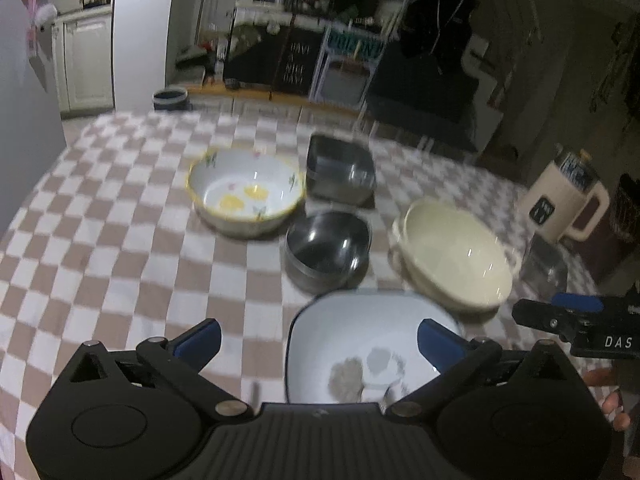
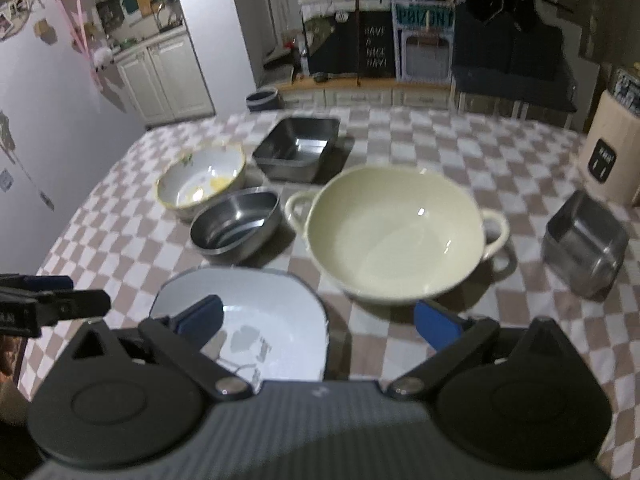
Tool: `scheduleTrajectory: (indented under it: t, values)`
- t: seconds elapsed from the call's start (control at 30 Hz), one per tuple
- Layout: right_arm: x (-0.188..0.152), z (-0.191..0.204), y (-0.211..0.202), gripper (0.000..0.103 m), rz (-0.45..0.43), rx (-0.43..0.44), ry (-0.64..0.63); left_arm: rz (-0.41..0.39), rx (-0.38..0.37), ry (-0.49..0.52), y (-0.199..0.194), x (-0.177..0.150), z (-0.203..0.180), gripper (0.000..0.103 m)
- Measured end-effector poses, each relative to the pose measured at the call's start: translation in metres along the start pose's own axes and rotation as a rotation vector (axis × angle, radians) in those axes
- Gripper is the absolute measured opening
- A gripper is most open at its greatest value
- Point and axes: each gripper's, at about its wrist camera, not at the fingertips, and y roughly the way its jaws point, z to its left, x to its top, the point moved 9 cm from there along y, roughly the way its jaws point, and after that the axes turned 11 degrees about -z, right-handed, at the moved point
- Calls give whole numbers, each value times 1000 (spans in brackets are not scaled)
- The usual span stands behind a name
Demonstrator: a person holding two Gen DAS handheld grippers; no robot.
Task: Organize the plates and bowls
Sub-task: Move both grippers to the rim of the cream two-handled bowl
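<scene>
Right wrist: plate (image 2: pixel 276 332) under claw (image 2: pixel 320 324)

Checked cloth (image 2: pixel 400 136) covering the table: woven look, matt, soft folds not resolved. Taken as landmark: cream two-handled bowl (image 2: pixel 394 232), glazed ceramic look, glossy, small highlights caught on its inner wall. Left of it, round steel bowl (image 2: pixel 236 222), brushed metal, dull sheen. Behind that, square steel pan (image 2: pixel 298 148), same grey metal, reflective floor. Further left, flowered bowl (image 2: pixel 200 182), glossy white glaze. Right of the landmark, small steel container (image 2: pixel 584 242), shiny metal. In front, white square plate (image 2: pixel 256 320), smooth, semi-gloss. Gripper pads (image 2: pixel 200 318): blue, matt, on black matt plastic.
</scene>
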Motion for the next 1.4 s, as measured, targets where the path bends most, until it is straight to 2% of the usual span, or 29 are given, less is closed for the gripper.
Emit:
scheduleTrajectory:
  t: [0.33,0.57,0.87,1.0,1.1,1.2,1.27,1.4]
  values:
    - [29,-44,-9,102,-102,-44,95,-79,-20,35,16,31,-38,103]
    - [36,-81,-3,103,-122,-80,173,-93,-48,49,41,46,-68,103]
    - [40,-126,11,103,-128,-117,289,-87,-60,89,85,48,-98,103]
    - [40,-148,27,102,-96,-125,389,-75,-48,120,105,45,-105,103]
    - [38,-156,41,97,-75,-120,436,-63,-41,141,119,41,-107,103]
    - [36,-162,56,87,-52,-98,441,-58,-48,143,130,40,-108,103]
    - [33,-163,66,79,-29,-88,426,-46,-56,132,136,39,-108,103]
    - [26,-159,83,71,12,-92,395,-25,-90,72,145,41,-105,103]
